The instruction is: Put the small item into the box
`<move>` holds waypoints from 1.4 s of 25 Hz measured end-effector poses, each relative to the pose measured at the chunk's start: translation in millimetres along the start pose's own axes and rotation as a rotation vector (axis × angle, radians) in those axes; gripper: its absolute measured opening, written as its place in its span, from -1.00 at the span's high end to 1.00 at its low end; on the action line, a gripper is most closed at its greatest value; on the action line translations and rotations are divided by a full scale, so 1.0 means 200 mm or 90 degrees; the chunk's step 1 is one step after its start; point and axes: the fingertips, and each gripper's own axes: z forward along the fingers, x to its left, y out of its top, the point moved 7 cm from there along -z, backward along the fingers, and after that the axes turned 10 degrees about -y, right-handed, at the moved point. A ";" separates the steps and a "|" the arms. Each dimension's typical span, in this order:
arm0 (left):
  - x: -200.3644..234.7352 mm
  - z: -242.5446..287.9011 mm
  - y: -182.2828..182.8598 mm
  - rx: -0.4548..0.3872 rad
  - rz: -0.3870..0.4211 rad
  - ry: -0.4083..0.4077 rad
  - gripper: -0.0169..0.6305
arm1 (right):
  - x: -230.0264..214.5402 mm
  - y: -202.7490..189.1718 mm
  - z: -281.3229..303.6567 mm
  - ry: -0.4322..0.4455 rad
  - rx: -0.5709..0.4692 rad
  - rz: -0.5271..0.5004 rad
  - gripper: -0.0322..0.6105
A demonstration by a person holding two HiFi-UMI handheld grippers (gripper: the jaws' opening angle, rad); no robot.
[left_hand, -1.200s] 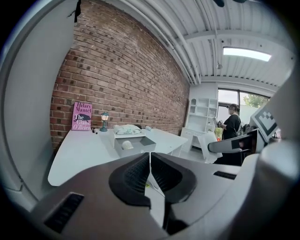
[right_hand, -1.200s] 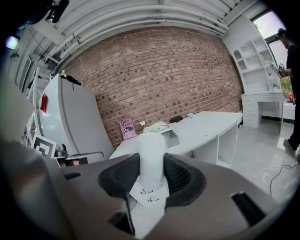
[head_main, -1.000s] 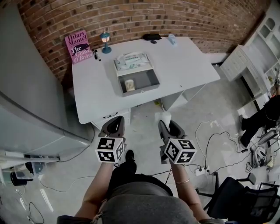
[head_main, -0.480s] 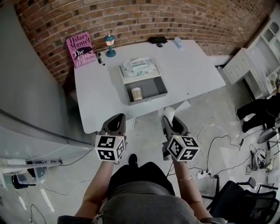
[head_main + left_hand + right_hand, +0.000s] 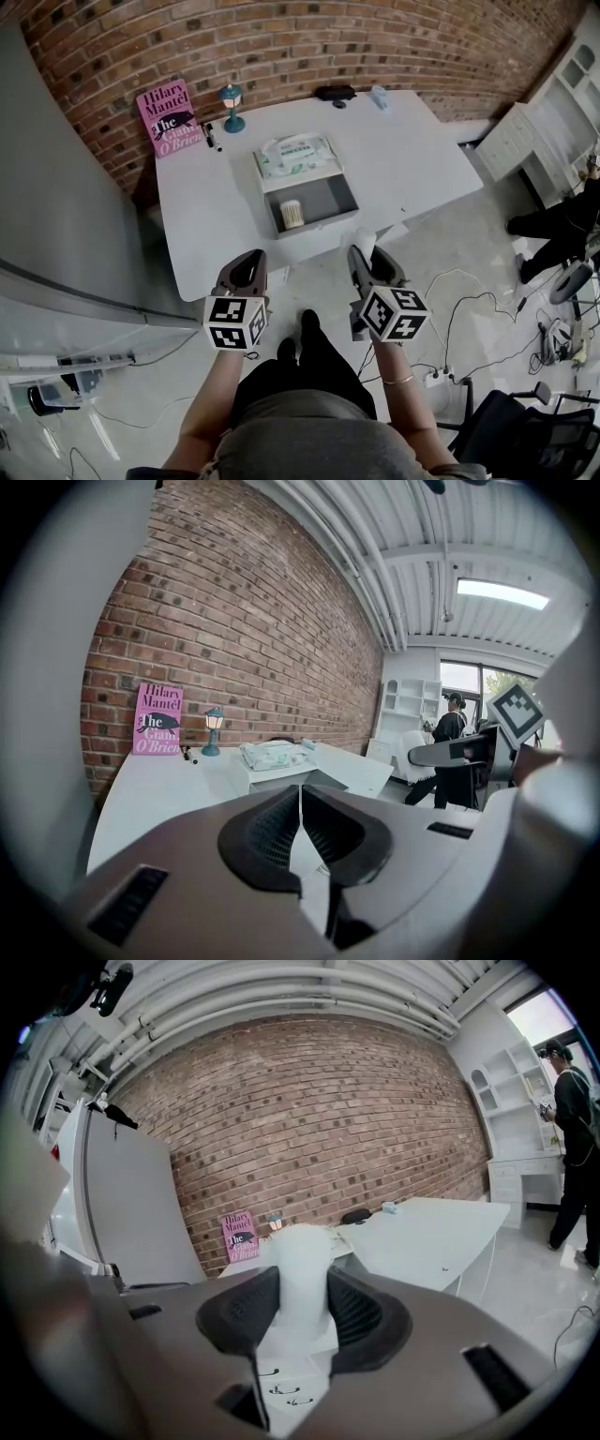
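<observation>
Hovering at left, short of table: left gripper, fingers pressed together, nothing between. Grey box open on table, ahead between grippers. Right gripper fingers clamp white small item (pale, rounded top), well apart from box.

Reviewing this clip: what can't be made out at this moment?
- White item in right tongs: blurred at close range in the right gripper view; identity unclear.
- Pale object inside box: too small in head view.
- Person: cut off by the head view's right edge.
</observation>
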 end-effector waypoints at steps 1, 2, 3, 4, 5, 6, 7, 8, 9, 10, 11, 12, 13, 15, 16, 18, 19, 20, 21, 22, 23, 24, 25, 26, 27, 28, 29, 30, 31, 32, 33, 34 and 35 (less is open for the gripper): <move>0.00 0.01 0.00 0.001 0.001 0.000 0.86 | 0.00 0.01 0.01 0.000 0.000 0.000 0.39; 0.01 0.03 0.01 0.002 0.002 -0.001 0.86 | -0.01 0.01 0.03 -0.001 0.000 0.000 0.39; 0.01 0.04 0.01 0.002 0.003 -0.001 0.86 | -0.02 0.02 0.04 0.000 0.000 0.001 0.39; 0.02 0.05 0.02 0.002 0.002 0.000 0.86 | -0.02 0.03 0.06 0.001 0.001 0.001 0.39; 0.02 0.07 0.02 0.002 0.001 0.001 0.86 | -0.03 0.03 0.08 0.002 0.002 0.001 0.39; 0.03 0.08 0.03 0.002 -0.001 0.002 0.86 | -0.03 0.04 0.09 0.004 0.003 0.000 0.39; 0.03 0.09 0.03 0.003 -0.001 0.002 0.86 | -0.03 0.05 0.11 0.005 0.004 -0.001 0.39; 0.04 0.11 0.04 0.005 0.000 0.002 0.86 | -0.04 0.05 0.13 0.006 0.006 -0.001 0.39; 0.04 0.12 0.04 0.007 0.001 0.002 0.86 | -0.04 0.06 0.15 0.007 0.007 0.000 0.39; 0.05 0.14 0.04 0.009 0.002 0.001 0.86 | -0.04 0.06 0.17 0.009 0.008 0.003 0.39; 0.05 0.15 0.05 0.010 0.002 0.001 0.86 | -0.05 0.07 0.18 0.012 0.008 0.006 0.39; 0.06 0.17 0.05 0.011 0.001 0.000 0.86 | -0.05 0.08 0.20 0.013 0.009 0.008 0.39; 0.06 0.18 0.06 0.011 0.000 0.000 0.86 | -0.06 0.09 0.22 0.015 0.011 0.008 0.39; 0.07 0.21 0.06 0.013 -0.002 0.003 0.86 | -0.07 0.10 0.25 0.018 0.014 0.006 0.39; 0.07 0.22 0.06 0.013 -0.003 0.005 0.86 | -0.07 0.10 0.27 0.019 0.016 0.006 0.39; 0.08 0.24 0.07 0.015 -0.004 0.007 0.86 | -0.08 0.12 0.31 0.024 0.018 0.006 0.39; 0.08 0.25 0.08 0.016 -0.004 0.008 0.86 | -0.08 0.12 0.33 0.027 0.020 0.006 0.39; 0.09 0.26 0.08 0.017 -0.005 0.010 0.86 | -0.08 0.13 0.35 0.030 0.022 0.005 0.39; 0.10 0.27 0.08 0.017 -0.006 0.013 0.86 | -0.08 0.13 0.37 0.033 0.025 0.003 0.39; 0.10 0.28 0.08 0.017 -0.007 0.016 0.86 | -0.08 0.13 0.39 0.036 0.029 0.000 0.39; 0.11 0.29 0.09 0.017 -0.009 0.020 0.86 | -0.08 0.13 0.42 0.040 0.033 -0.003 0.39; 0.12 0.30 0.09 0.017 -0.010 0.025 0.86 | -0.07 0.14 0.44 0.044 0.037 -0.006 0.39; 0.13 0.30 0.09 0.017 -0.012 0.029 0.86 | -0.07 0.14 0.46 0.048 0.040 -0.007 0.39; 0.14 0.31 0.09 0.017 -0.013 0.033 0.86 | -0.07 0.15 0.49 0.052 0.043 -0.008 0.39; 0.15 0.32 0.10 0.016 -0.015 0.038 0.86 | -0.07 0.15 0.51 0.057 0.046 -0.008 0.39; 0.16 0.33 0.10 0.016 -0.016 0.042 0.86 | -0.07 0.16 0.54 0.063 0.050 -0.008 0.39; 0.17 0.33 0.10 0.015 -0.019 0.048 0.86 | -0.06 0.16 0.57 0.068 0.056 -0.009 0.39; 0.18 0.34 0.10 0.014 -0.022 0.055 0.86 | -0.06 0.16 0.59 0.073 0.062 -0.011 0.39; 0.19 0.34 0.10 0.013 -0.025 0.062 0.86 | -0.06 0.16 0.62 0.079 0.068 -0.015 0.39; 0.20 0.34 0.10 0.012 -0.028 0.069 0.86 | -0.05 0.17 0.65 0.084 0.075 -0.019 0.39; 0.21 0.34 0.11 0.011 -0.031 0.076 0.86 | -0.05 0.17 0.67 0.089 0.080 -0.023 0.39; 0.22 0.35 0.11 0.010 -0.033 0.083 0.86 | -0.04 0.17 0.70 0.093 0.085 -0.028 0.39; 0.23 0.35 0.11 0.009 -0.035 0.090 0.86 | -0.04 0.18 0.72 0.096 0.090 -0.034 0.39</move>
